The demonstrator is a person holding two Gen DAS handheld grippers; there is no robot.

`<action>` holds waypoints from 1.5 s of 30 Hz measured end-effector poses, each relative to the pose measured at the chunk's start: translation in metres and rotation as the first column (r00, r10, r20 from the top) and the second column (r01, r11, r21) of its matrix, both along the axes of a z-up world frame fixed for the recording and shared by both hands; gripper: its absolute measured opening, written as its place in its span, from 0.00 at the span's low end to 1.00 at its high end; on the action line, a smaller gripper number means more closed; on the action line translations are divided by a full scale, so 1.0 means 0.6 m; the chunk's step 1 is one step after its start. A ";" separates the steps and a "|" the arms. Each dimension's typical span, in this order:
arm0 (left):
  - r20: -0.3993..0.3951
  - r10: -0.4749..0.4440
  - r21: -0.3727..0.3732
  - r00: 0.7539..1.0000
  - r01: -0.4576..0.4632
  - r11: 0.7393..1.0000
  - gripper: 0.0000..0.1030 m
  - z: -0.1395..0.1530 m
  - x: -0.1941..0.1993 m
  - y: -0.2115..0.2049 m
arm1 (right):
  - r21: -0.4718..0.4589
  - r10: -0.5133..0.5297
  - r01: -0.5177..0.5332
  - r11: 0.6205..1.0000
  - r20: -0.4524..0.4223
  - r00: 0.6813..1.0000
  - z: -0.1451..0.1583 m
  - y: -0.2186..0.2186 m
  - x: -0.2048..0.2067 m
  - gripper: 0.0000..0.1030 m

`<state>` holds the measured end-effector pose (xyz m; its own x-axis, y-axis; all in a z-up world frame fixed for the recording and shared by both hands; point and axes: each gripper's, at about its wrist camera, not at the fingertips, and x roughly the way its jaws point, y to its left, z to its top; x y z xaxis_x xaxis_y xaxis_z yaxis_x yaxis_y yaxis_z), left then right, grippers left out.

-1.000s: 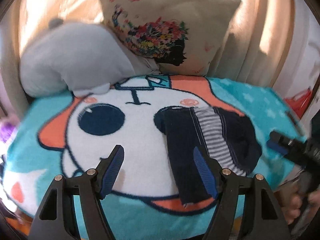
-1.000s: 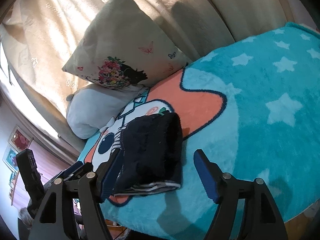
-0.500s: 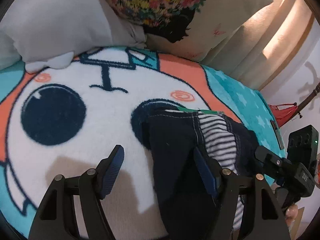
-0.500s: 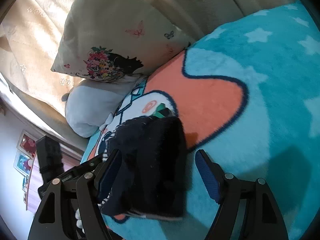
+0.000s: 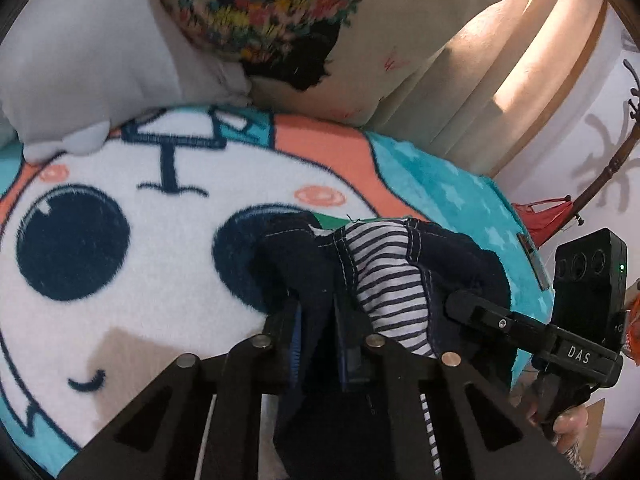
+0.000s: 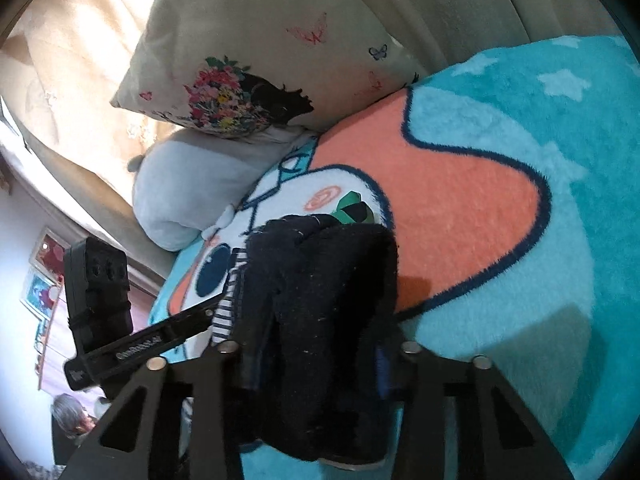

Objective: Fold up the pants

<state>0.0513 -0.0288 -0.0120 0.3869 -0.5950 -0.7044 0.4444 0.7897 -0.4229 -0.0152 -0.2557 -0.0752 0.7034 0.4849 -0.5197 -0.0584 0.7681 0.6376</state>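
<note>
Dark navy pants (image 5: 460,256) with a striped lining (image 5: 384,276) lie folded in a thick bundle on the cartoon blanket (image 5: 120,288). My left gripper (image 5: 316,312) is closing its jaws, and the pads pinch a fold of the dark fabric at the bundle's left side. In the right wrist view the same pants (image 6: 320,264) fill the space between the jaws of my right gripper (image 6: 316,344), which are closing and press on the bundle from both sides. The left gripper's body (image 6: 140,344) shows beside it.
A flower-printed pillow (image 5: 280,20) and a grey plush cushion (image 5: 80,60) lean against the curtain at the blanket's far edge. Turquoise blanket (image 6: 520,240) stretches to the right. A hand (image 5: 568,428) holds the right gripper. A red object (image 5: 548,216) sits off the bed.
Both grippers moved forward and down onto the pants. Their jaws went from wide open to closed on the fabric, and the bundle bunched up.
</note>
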 end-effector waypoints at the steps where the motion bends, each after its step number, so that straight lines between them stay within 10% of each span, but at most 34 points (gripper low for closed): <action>1: 0.003 0.002 -0.007 1.000 -0.002 1.000 0.13 0.005 -0.001 0.001 | 0.009 0.007 -0.007 1.000 0.010 1.000 0.006 -0.001 -0.002 0.36; 13: 0.049 0.121 0.003 0.991 -0.121 0.993 0.13 0.054 0.073 0.019 | -0.050 0.065 -0.061 0.997 0.095 0.993 0.092 0.040 0.061 0.35; 22: 0.077 0.192 0.209 0.978 -0.204 0.957 0.14 -0.004 0.120 -0.007 | -0.100 0.011 -0.013 0.995 -0.021 1.000 0.039 0.029 0.149 0.41; 26: 0.092 0.194 0.195 0.977 -0.209 0.958 0.17 0.016 0.106 0.006 | -0.053 -0.016 0.012 0.998 -0.062 0.998 0.018 0.007 0.151 0.50; 35: 0.084 0.219 0.100 0.972 -0.227 0.969 0.27 0.042 0.031 0.046 | 0.059 -0.038 0.030 0.998 0.143 0.989 0.115 -0.025 0.065 0.52; 45: 0.020 0.221 0.142 0.975 -0.221 0.965 0.40 -0.025 0.036 0.029 | 0.131 -0.013 0.010 0.991 0.018 1.000 0.019 0.011 0.086 0.52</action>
